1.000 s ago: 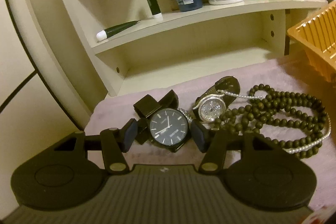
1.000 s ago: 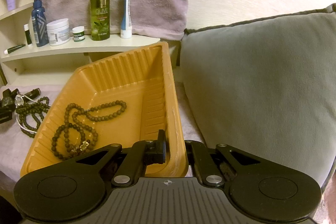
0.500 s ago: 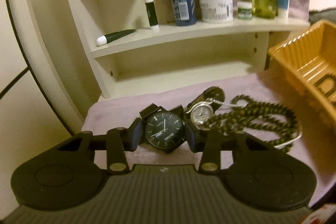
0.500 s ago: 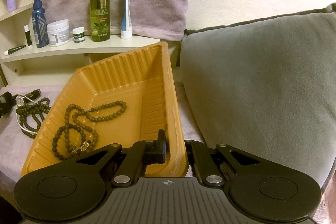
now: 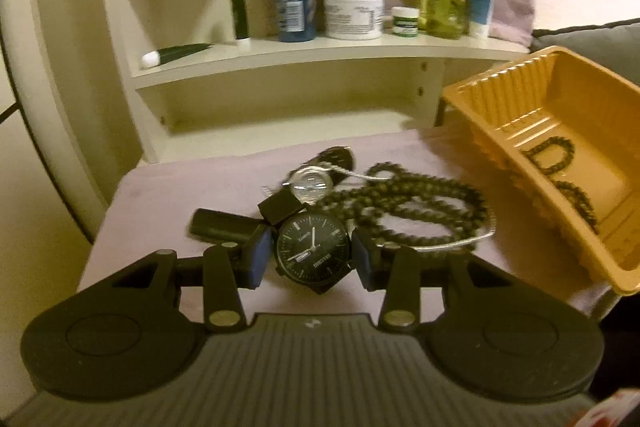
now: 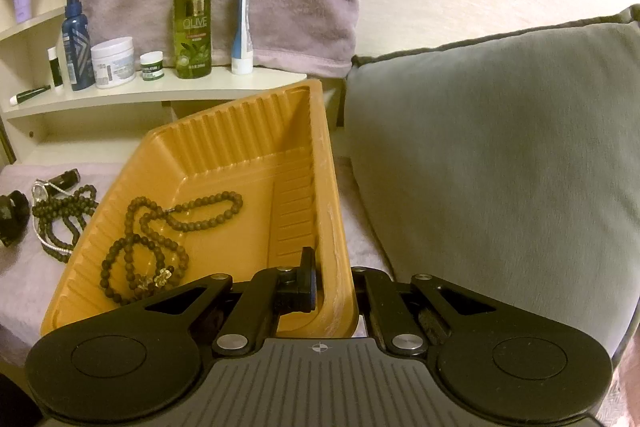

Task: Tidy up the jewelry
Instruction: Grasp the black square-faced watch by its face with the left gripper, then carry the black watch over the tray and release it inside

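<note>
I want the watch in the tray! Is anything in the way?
Only the beads lie between the watch and the tray, low on the cloth. The left gripper holds the watch; lifted over the tray's near wall, its path looks clear.

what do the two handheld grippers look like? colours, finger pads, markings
Both are matte black: a ribbed grey-black deck, two round disc housings, and linkage arms with silver pivot pins. The left gripper has blue-grey rectangular pads and a small white logo. The right gripper has black pads and a white crosshair mark. No cables or sleeves show.

The right claw's (image 6: 332, 285) outer finger is hiding behind the orange tray's (image 6: 240, 131) wall; the black watch (image 6: 12, 213) is running off the frame's left edge.
</note>
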